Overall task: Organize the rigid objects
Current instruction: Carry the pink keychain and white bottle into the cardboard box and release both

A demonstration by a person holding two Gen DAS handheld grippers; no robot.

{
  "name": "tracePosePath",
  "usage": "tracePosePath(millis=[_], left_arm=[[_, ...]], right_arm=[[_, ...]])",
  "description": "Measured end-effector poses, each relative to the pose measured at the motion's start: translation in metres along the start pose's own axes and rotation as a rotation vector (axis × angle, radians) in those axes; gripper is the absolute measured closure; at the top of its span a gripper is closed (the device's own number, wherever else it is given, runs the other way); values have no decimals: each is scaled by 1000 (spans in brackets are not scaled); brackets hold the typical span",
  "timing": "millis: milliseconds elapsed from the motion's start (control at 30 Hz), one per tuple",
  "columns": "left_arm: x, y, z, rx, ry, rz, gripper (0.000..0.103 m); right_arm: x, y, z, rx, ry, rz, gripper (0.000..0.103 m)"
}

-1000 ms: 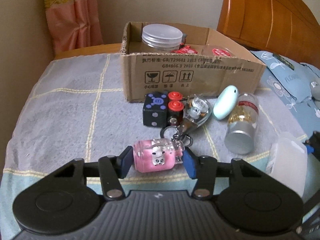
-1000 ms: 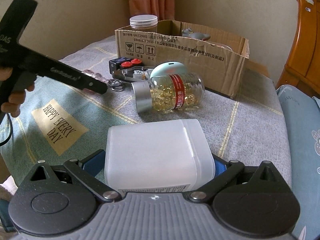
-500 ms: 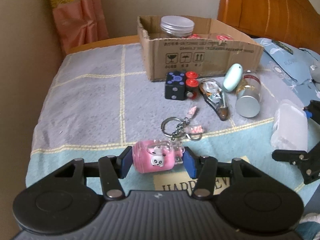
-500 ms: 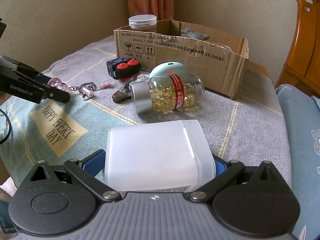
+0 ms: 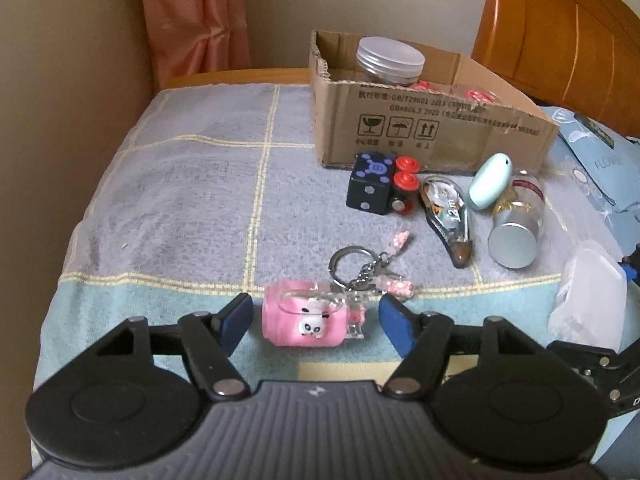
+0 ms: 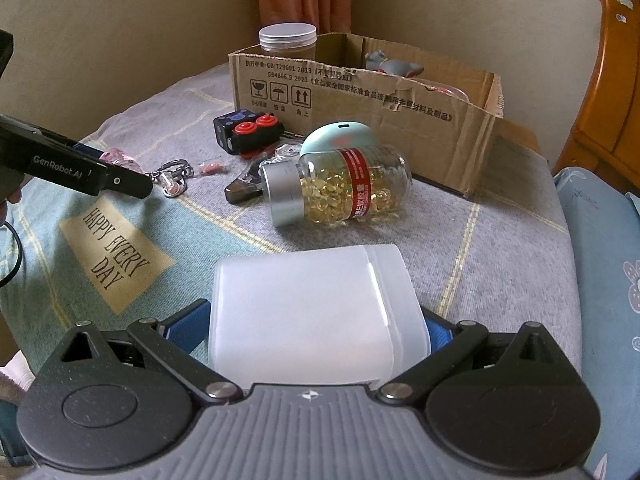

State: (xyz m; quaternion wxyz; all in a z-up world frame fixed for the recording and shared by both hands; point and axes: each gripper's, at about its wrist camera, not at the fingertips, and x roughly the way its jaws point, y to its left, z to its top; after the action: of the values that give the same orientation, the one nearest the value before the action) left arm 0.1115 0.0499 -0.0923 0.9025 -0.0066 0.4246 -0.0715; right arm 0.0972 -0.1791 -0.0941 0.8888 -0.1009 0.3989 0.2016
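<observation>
A pink panda keychain bottle [image 5: 308, 318] lies on the cloth between the fingers of my left gripper [image 5: 316, 320], which is open with gaps on both sides of it. Its key ring and chain [image 5: 352, 264] trail toward the box. My right gripper [image 6: 316, 320] is shut on a white translucent plastic box [image 6: 316, 312], also seen in the left wrist view [image 5: 588, 296]. The cardboard box [image 5: 432, 120] stands at the back with a clear lidded jar [image 5: 390, 60] inside.
In front of the cardboard box lie a black dice cube with red buttons [image 5: 380, 188], a correction tape [image 5: 448, 212], a mint oval case [image 5: 490, 180] and a capsule bottle [image 6: 340, 188]. A wooden headboard [image 5: 560, 20] stands at right, a wall at left.
My left gripper pulled the pink keychain bottle back from the pile toward the front of the cloth, then opened and let it go. The right gripper has kept still, holding the white box.
</observation>
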Motion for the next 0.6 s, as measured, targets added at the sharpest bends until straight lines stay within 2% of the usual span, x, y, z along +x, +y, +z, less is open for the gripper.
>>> tracePosePath(millis=[133, 233, 300, 367, 467, 567, 600], left_arm=[[2, -4, -1, 18, -2, 19, 36], [2, -4, -1, 22, -9, 29, 36], [2, -6, -2, 42, -15, 46, 36], [2, -5, -1, 38, -15, 35, 37], [1, -4, 1, 33, -17, 23, 43], [1, -5, 3, 49, -13, 14, 53], [1, -5, 4, 57, -7, 9, 53]], right_arm=[[-1, 0, 1, -10, 12, 9, 1], [-2, -2, 1, 2, 16, 16, 6], [-4, -4, 2, 6, 18, 23, 13], [-5, -5, 4, 13, 27, 23, 15], [-7, -5, 5, 16, 40, 27, 15], [-8, -4, 4, 14, 48, 38, 15], [-9, -5, 5, 14, 50, 41, 15]])
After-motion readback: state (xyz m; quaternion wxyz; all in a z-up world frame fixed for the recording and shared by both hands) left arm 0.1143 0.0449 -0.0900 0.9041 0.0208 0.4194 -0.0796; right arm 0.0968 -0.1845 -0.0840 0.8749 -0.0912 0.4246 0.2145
